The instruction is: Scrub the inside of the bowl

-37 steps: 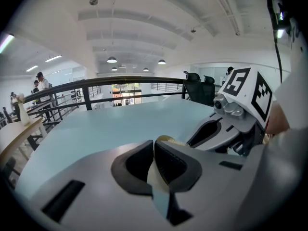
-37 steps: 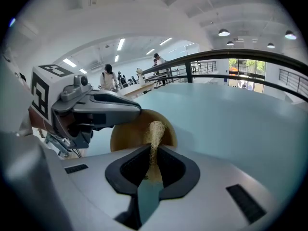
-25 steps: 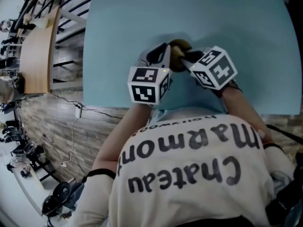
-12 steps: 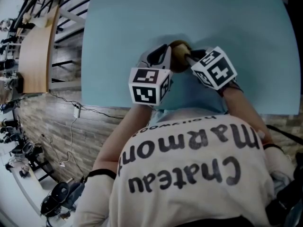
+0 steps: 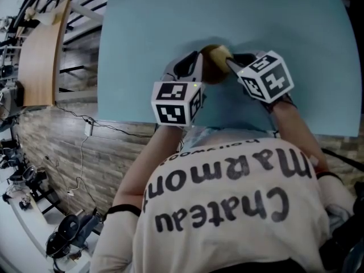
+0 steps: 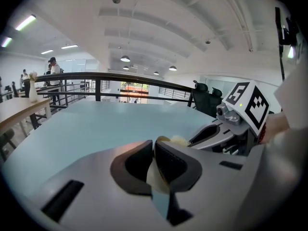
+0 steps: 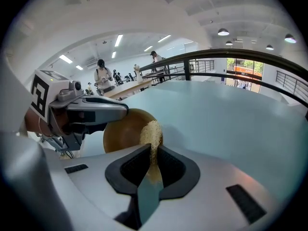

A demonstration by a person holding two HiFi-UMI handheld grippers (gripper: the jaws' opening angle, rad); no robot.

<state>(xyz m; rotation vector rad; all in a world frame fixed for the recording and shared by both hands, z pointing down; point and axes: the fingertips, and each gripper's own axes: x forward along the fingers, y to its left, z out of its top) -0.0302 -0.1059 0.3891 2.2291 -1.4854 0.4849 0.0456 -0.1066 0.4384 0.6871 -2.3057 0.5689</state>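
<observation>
table (image 5: 170, 33): pale blue | wooden counter (image 5: 42, 61): left of it | railing (image 6: 120, 77): beyond table

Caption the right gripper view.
The right hand-held gripper clamps a scrubber before the brown bowl; left hand-held gripper grips its rim.

The table (image 5: 239, 21) is pale blue, the bowl (image 7: 120, 136) golden brown, the scrubber (image 7: 151, 130) straw-yellow (a fibrous weave); left claw (image 6: 154, 147) and right claw (image 7: 153, 152) are grey with black pads (image 7: 127, 170).

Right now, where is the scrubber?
In the right gripper view, the pale scrubber sits pinched between the fingers of the right gripper, at the brown bowl's right edge.
</observation>
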